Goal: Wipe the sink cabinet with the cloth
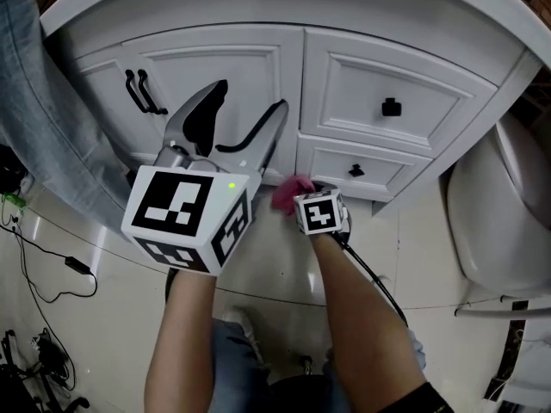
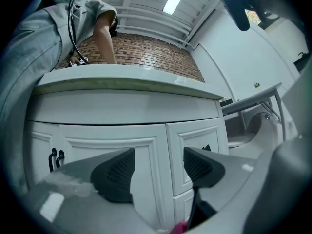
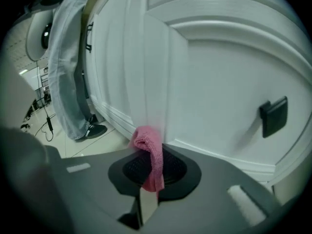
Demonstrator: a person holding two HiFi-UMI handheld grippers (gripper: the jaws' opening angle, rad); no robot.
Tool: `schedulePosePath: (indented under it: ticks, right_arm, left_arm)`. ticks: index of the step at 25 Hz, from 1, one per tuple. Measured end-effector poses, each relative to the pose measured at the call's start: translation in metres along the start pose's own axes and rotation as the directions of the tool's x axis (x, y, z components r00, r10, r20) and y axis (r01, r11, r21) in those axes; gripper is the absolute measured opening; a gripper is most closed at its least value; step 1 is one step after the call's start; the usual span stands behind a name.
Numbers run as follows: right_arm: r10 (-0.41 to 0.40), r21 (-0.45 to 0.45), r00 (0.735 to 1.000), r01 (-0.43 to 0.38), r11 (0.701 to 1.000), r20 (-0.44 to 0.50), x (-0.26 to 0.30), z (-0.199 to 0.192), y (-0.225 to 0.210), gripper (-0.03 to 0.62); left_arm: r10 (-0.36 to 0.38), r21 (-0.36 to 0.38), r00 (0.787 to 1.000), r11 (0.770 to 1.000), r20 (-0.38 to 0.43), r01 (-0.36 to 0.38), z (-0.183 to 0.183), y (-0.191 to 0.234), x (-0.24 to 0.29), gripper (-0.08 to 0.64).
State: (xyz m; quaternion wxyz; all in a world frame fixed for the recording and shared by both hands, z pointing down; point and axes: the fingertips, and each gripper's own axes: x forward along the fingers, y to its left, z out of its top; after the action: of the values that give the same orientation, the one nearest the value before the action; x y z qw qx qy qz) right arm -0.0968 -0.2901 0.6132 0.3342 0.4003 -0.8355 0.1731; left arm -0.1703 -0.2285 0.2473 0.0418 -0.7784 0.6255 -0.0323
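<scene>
Sink cabinet [image 1: 224, 67] is showing smooth white painted panels with a slight sheen; its knobs [image 1: 392, 107] are looking matt black. Cloth [image 3: 155, 160] is reading as pink nubby knit. Left gripper [image 2: 158, 167] pads [image 2: 117, 172] are showing black textured rubber on matt grey plastic. Floor [image 1: 95, 317] tiles are gleaming glossy.

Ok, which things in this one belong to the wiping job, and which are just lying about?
Job: pink cloth; right claw, shut on it; white sink cabinet.

Lying about: left claw, open and empty; toilet beside the cabinet; black cable on the floor; another person's jeans leg.
</scene>
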Motion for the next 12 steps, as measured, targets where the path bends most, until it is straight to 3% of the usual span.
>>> schedulePosePath:
  ticks: [4, 7, 12]
  right_arm:
    - [-0.115, 0.127, 0.993, 0.118, 0.985, -0.027, -0.022, -0.02, -0.064, 0.025]
    - [-0.16, 0.192, 0.987, 0.159, 0.968, -0.011, -0.042, -0.03, -0.109, 0.025]
    - [-0.306, 0.313, 0.952, 0.297, 0.902, -0.023, -0.087, -0.063, -0.201, 0.025]
  left_arm:
    - [0.001, -0.007, 1.0, 1.0, 0.002, -0.001, 0.0, 0.001, -0.002, 0.318]
    - [-0.01, -0.014, 1.0, 1.0, 0.018, 0.01, 0.005, -0.008, 0.002, 0.318]
    - [-0.043, -0.01, 0.999, 0.999, 0.034, 0.043, 0.013, -0.029, 0.008, 0.318]
